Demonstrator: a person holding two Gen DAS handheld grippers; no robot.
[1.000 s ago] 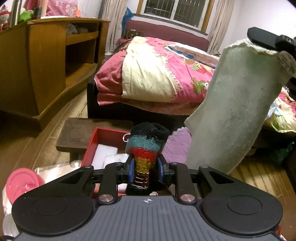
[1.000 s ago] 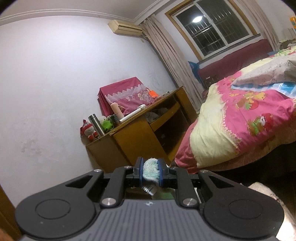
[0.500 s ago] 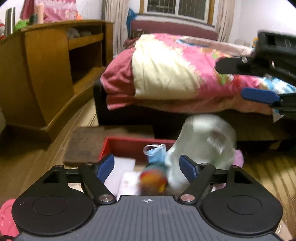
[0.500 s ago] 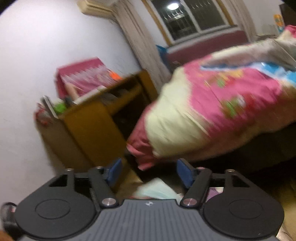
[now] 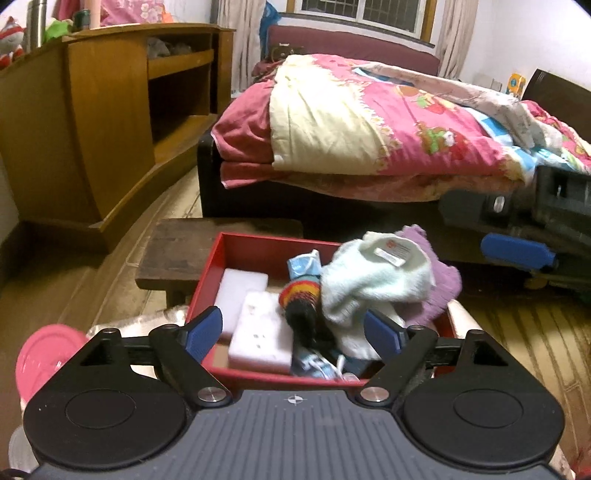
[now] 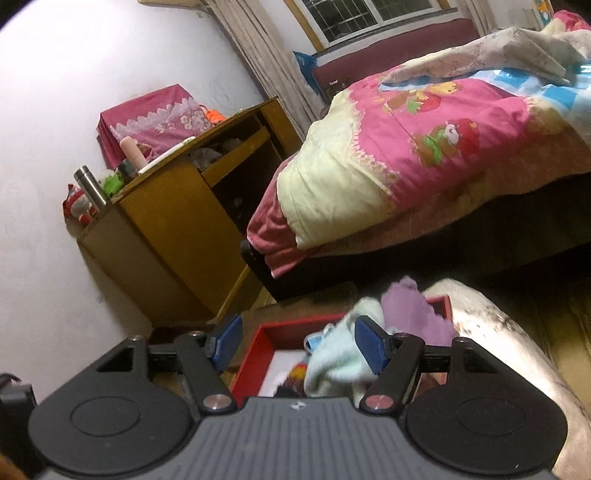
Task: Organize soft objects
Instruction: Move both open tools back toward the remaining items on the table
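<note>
Both grippers hang over the red box (image 5: 210, 273) with nothing in their grip. The left gripper (image 5: 293, 329) has just been opening; its jaws stand wide, pads clear of everything. The right gripper (image 6: 301, 341) stands parted and empty. The pale towel (image 5: 373, 280) and striped knit sock (image 5: 301, 299) lie inside the box, beside two white sponges (image 5: 258, 328).

Warm, dim indoor light tints both views yellowish. A lamp's reflection glares in the window (image 6: 373, 18). Deep shadow lies under the bed (image 5: 369, 122). Fisheye bending curves the edges, corners go black, and the pale towel (image 6: 336, 358) looks smeared.
</note>
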